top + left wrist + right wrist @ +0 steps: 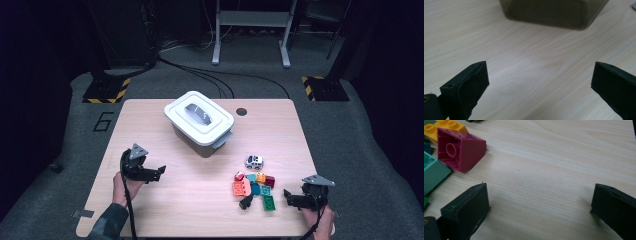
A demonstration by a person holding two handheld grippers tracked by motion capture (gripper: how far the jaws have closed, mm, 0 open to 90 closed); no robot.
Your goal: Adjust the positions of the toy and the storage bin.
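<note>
The pile of toy bricks (254,189) lies on the worktop (200,200) toward its right front, with a small toy car (254,161) just behind it and a dark curved piece (246,202) at its near edge. The green brick (269,202) is the pile's closest member to the right gripper (289,196), which sits just to the pile's right, jaws wide apart and empty, pointing left at it. So the bricks lie ahead and slightly left of those jaws, and this hand is much the nearer; a short push leftward would likely bring a brick between them.

The left gripper (161,170) rests well apart from the pile on the worktop's left side, jaws also wide and empty, aimed toward the lidded box (200,122) at the middle back.

The right gripper view adds what the high view blurs: a magenta brick (461,150) lies tipped with its hollow underside facing the camera, beside a yellow brick (446,127) and a teal plate (434,172). The left gripper view shows the box's translucent dark wall (549,12) straight ahead, bare wood between.
</note>
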